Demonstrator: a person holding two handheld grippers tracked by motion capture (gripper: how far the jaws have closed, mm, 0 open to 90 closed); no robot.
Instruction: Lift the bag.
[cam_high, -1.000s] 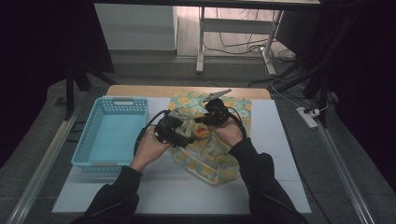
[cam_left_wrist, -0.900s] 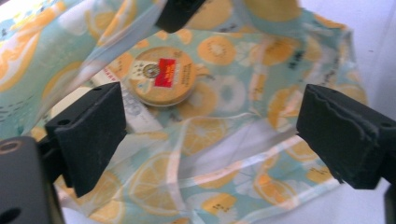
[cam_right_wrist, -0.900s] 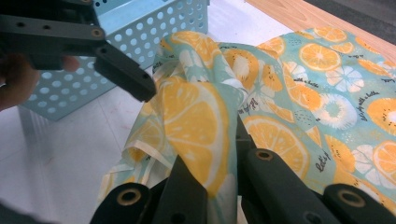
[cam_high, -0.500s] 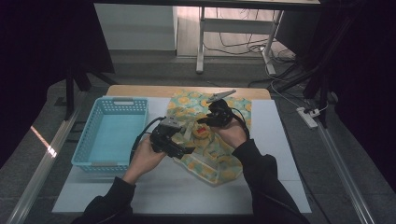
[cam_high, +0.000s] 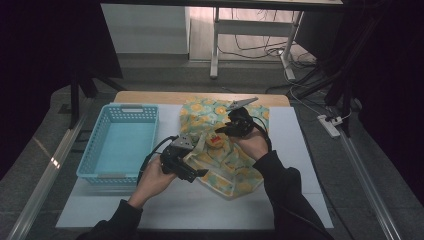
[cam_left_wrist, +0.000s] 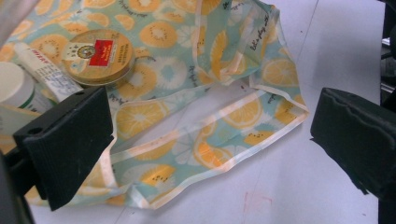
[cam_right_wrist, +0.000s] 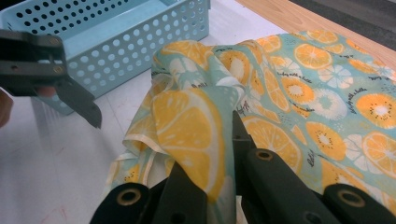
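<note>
Left gripper (cam_high: 192, 172): I see it in my left hand (cam_high: 155, 177) at the near left edge of the bag. Its jaws are spread wide, with nothing between them. In the left gripper view the bag corner lies under the gap on the white surface.

Right gripper (cam_high: 227, 131): I see it in my right hand (cam_high: 252, 145) over the middle of the bag. Its jaws are pressed together on a fold of the fabric, and the fold is lifted up over them in the right gripper view.

Fruit-print bag (cam_high: 220, 150): a soft bag with orange slices on light green. It lies on the white mat, right of the basket. Its far part reaches the wooden edge of the table.

Round tin (cam_left_wrist: 98, 56): it lies on the bag, with a red label on the lid. A small white tube (cam_left_wrist: 46, 72) is touching it at the side.

White cap (cam_left_wrist: 11, 86): it sits near the tube. I cannot tell what it belongs to.

Blue basket (cam_high: 100, 155): perforated plastic, on the left of the mat, just beside the bag.

White mat (cam_high: 200, 205): it covers most of the table.
</note>
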